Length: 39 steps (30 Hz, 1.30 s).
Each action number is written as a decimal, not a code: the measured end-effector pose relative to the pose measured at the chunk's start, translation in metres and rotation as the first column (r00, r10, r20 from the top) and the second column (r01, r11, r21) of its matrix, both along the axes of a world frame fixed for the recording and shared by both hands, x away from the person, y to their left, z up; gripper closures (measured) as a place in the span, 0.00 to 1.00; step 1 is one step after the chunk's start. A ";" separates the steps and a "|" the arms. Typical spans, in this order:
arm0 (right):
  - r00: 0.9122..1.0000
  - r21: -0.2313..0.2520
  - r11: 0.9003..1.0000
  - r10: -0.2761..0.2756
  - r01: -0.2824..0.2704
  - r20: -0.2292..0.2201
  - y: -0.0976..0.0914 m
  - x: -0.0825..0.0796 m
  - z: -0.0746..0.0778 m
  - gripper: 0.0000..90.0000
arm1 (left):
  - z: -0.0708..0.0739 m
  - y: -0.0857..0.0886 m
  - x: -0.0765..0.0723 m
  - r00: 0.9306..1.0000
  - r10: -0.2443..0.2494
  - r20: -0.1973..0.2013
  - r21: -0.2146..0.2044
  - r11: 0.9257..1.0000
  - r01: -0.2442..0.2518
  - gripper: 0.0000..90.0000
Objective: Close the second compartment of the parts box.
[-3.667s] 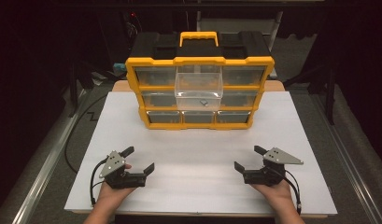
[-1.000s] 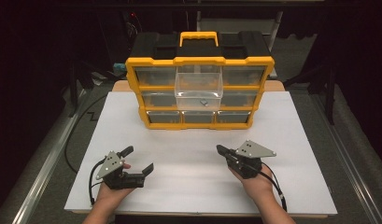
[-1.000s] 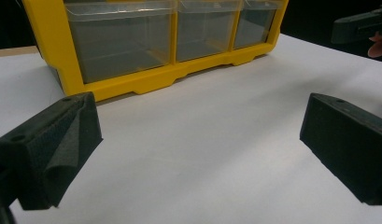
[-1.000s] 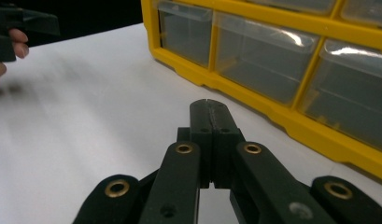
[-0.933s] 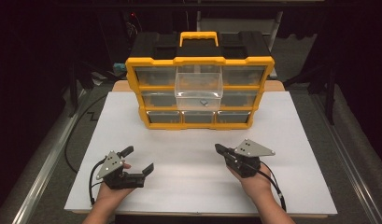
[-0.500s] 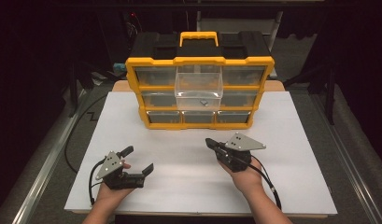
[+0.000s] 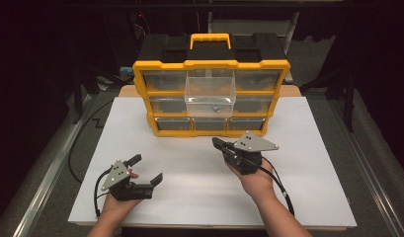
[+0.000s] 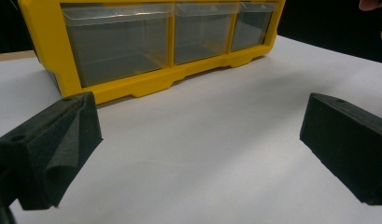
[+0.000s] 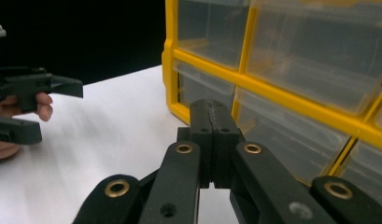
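A yellow and black drawer organizer (image 7: 212,69) stands at the back of the white board (image 7: 308,148). Its middle clear drawer (image 7: 210,91) is pulled out, and a small dark item (image 7: 215,108) lies inside. My right gripper (image 7: 217,143) hovers just in front of the bottom row of drawers, its jaws shut with nothing between them. In the right gripper view the closed fingertips (image 9: 212,121) point at the organizer's lower left corner (image 9: 179,93). My left gripper (image 7: 146,169) rests near the front left, open and empty. Its pads (image 8: 53,149) stand wide apart, facing the organizer (image 8: 132,51).
The white board spreads bare between both hands and to the right of the organizer. A black cable (image 7: 81,143) loops off the board's left side by a metal rail (image 7: 41,182). Dark floor surrounds the table.
My right gripper has moved left and forward toward the organizer, rising a little, jaws still shut. The left gripper has stayed in place and open.
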State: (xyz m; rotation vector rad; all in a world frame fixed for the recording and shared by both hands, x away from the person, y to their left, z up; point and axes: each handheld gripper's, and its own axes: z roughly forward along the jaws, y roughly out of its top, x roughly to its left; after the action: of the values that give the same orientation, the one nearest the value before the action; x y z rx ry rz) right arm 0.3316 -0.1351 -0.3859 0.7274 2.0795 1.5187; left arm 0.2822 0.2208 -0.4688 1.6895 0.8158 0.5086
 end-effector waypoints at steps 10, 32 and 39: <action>0.999 0.007 1.000 0.000 -0.001 0.037 0.005 0.002 0.023 1.00 | 0.000 0.000 0.000 1.000 -0.003 0.006 -0.002 1.000 0.003 0.00; 0.994 0.018 0.999 -0.031 0.029 0.102 0.010 0.002 0.068 1.00 | 0.001 0.002 -0.001 1.000 -0.001 0.014 -0.010 1.000 0.001 0.00; 0.992 0.022 0.999 -0.034 0.031 0.121 0.015 0.003 0.080 1.00 | 0.002 0.003 -0.001 1.000 -0.001 0.015 -0.011 1.000 0.001 0.00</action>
State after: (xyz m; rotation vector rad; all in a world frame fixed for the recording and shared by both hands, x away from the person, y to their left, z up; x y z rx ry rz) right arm 0.3341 -0.1202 -0.3060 0.6564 1.9563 1.5294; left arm 0.2808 0.2233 -0.4672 1.6738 0.8051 0.5146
